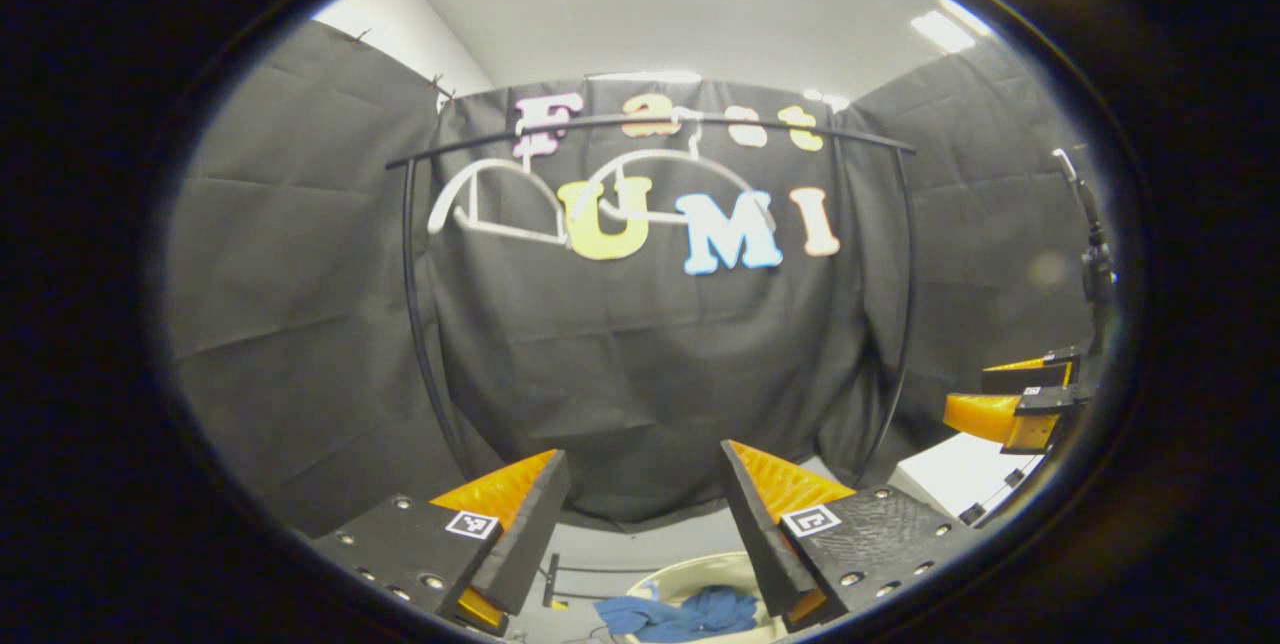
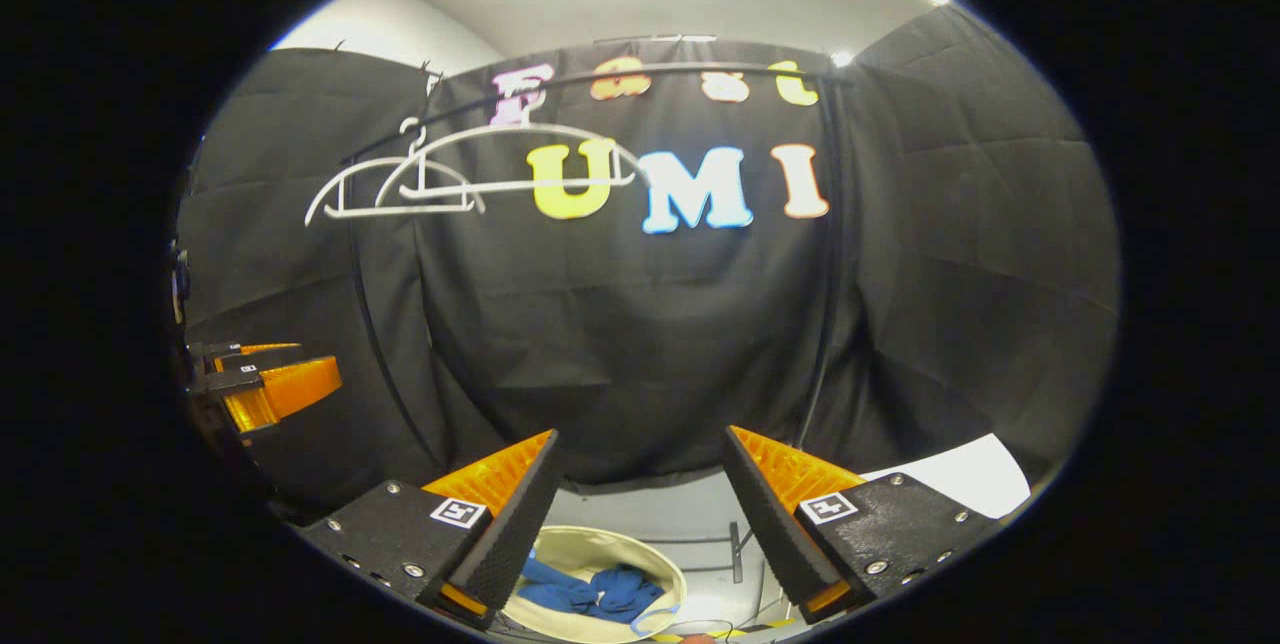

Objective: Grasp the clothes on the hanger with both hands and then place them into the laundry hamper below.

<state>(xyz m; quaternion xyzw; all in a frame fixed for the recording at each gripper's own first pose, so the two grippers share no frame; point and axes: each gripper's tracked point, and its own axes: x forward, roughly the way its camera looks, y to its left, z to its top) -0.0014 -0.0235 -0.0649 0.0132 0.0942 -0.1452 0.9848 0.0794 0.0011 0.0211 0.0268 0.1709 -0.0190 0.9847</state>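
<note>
We see a light grey floor point(image 2: 690, 514) with a round cream laundry hamper point(image 2: 655, 569) sitting right on it, blue clothes point(image 2: 590, 592) bunched inside. The black rail stand's foot point(image 1: 551, 579) rests on the floor beside the hamper.

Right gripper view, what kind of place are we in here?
Probably a cloth-walled recording booth staged as a laundry corner: bare hangers on a garment rail, and a hamper below holding blue clothes.

blue clothes point(image 2: 595, 592), cream laundry hamper point(image 2: 600, 544), white hangers point(image 2: 440, 179), black rail point(image 1: 650, 124)
</note>
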